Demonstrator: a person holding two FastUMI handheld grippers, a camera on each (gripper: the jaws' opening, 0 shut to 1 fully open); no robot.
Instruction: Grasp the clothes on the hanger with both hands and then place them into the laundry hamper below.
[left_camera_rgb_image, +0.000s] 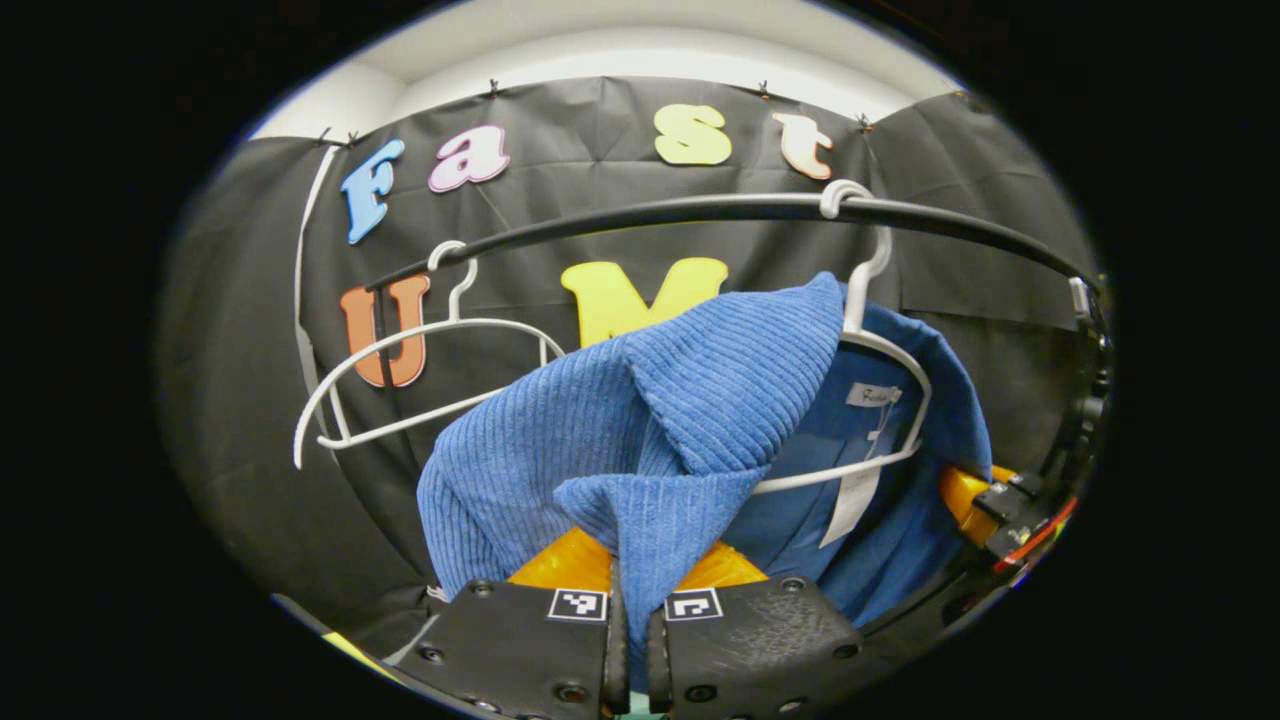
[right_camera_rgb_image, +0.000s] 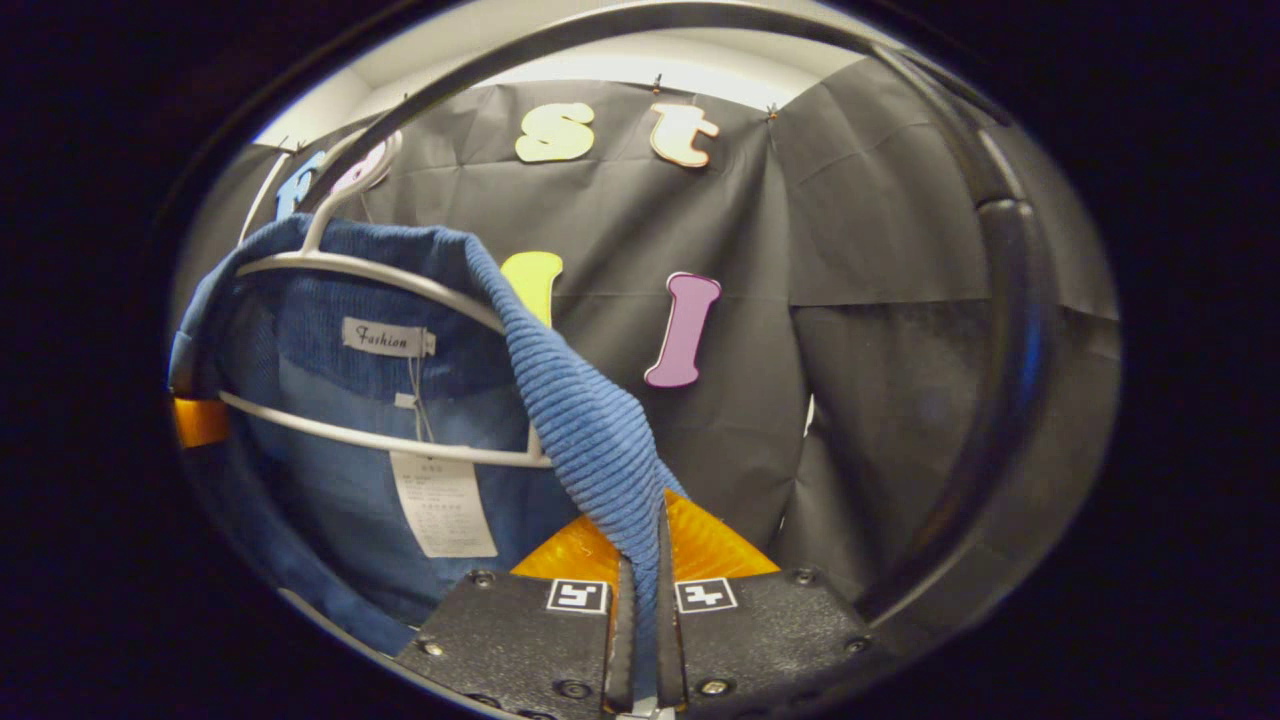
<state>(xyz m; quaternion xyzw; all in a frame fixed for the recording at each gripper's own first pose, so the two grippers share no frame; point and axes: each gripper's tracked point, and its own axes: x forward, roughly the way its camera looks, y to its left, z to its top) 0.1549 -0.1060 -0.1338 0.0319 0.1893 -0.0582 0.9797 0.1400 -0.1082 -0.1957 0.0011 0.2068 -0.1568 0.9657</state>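
A blue ribbed garment (left_camera_rgb_image: 690, 400) hangs on a white hanger (left_camera_rgb_image: 880, 350) hooked over a dark rail (left_camera_rgb_image: 700, 208). My left gripper (left_camera_rgb_image: 630, 600) is shut on a fold of its fabric at the bottom of the left gripper view. In the right gripper view the same blue garment (right_camera_rgb_image: 590, 420) drapes off the white hanger (right_camera_rgb_image: 380, 440), and my right gripper (right_camera_rgb_image: 640, 600) is shut on its ribbed edge. The other gripper (left_camera_rgb_image: 1000, 505) shows at the right edge of the left gripper view, behind the garment.
A second, bare white hanger (left_camera_rgb_image: 420, 370) hangs on the rail to the left of the garment. The rail's dark frame (right_camera_rgb_image: 1000, 400) curves down close on the right in the right gripper view. Black cloth walls close off the back.
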